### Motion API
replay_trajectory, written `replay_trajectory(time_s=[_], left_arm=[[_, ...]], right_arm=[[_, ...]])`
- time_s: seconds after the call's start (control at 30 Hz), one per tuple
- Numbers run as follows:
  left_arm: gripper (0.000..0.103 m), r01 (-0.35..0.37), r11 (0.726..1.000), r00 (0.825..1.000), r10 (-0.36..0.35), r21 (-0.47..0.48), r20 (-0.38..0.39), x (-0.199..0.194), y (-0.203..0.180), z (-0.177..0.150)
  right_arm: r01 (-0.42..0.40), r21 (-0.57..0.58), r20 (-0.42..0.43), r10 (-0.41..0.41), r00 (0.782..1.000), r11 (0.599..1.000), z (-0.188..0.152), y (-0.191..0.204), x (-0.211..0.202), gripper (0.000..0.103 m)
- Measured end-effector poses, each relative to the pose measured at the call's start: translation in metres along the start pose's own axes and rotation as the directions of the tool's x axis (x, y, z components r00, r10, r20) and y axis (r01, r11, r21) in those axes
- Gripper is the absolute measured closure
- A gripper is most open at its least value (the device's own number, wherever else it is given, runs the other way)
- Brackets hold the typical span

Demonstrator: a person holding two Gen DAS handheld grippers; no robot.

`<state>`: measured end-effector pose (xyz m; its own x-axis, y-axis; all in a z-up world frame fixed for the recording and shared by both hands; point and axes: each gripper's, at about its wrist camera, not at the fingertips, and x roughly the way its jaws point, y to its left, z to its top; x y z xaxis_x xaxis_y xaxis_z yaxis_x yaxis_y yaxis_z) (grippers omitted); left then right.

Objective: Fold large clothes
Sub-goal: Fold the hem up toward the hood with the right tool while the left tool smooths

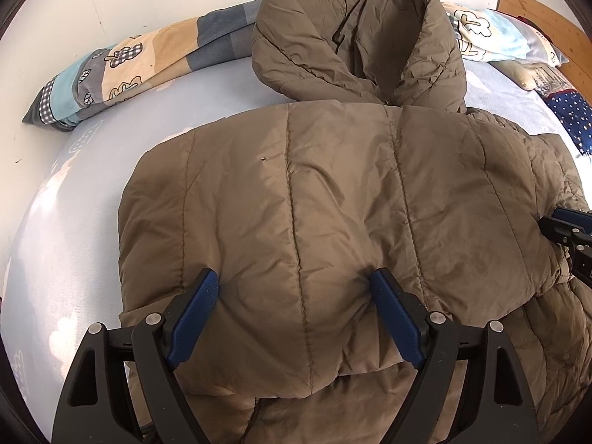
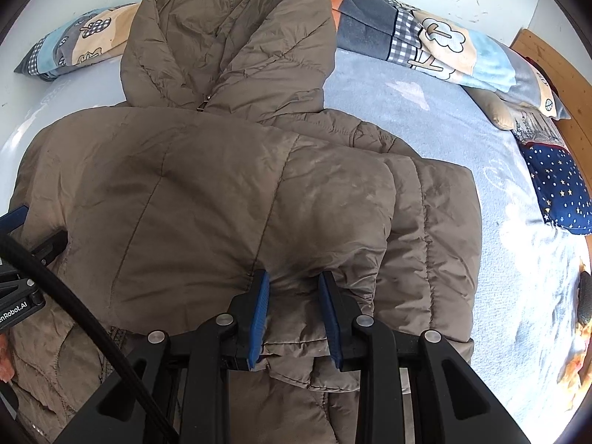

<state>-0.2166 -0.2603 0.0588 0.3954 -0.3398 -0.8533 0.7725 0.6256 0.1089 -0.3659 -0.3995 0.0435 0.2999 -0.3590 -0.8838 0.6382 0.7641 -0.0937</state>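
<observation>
While the olive-brown quilted puffer jacket lies spread on the pale blue bed sheet, its lower part is doubled up over the body and its hood points toward the rolled patchwork blanket by the wall. Both tools are down at the near edge of that fold. The left gripper stands with its blue-padded jaws wide, a thick bulge of the jacket between them; the pads look to be resting beside the fabric, not pinching it. The right gripper has its jaws narrow and clamped on a bunched ridge of the folded layer.

I'd judge the fold has just been laid down and is being let go, the left side first. Next, the right jaws would need to part and both tools lift clear without dragging the top layer. That puffy filling may spring the fold open, so pressing it flat could help before tucking in the hood.
</observation>
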Motion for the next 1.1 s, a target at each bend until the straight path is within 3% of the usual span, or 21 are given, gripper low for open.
replay_trajectory(time_s=[0.73,0.87,0.97,1.1], left_arm=[[0.016,0.016,1.000,1.000,-0.016,-0.019,-0.002,-0.002,0.005,0.002],[0.016,0.012,0.999,0.997,-0.010,-0.034,0.070,-0.030,0.018,0.011],[0.016,-0.007,0.995,0.991,0.021,-0.102,0.132,-0.052,0.046,0.017],[0.016,0.005,0.969,0.996,0.018,-0.247,0.091,-0.046,0.094,0.016]], right_arm=[[0.000,0.000,-0.009,0.000,1.000,1.000,0.002,-0.001,0.002,0.073],[-0.052,0.047,-0.006,0.052,0.999,0.998,0.006,-0.012,-0.010,0.073],[-0.103,0.086,0.056,0.099,0.994,0.991,0.010,-0.027,-0.033,0.071],[-0.123,0.163,0.139,0.101,0.985,0.979,0.011,-0.060,-0.058,0.069]])
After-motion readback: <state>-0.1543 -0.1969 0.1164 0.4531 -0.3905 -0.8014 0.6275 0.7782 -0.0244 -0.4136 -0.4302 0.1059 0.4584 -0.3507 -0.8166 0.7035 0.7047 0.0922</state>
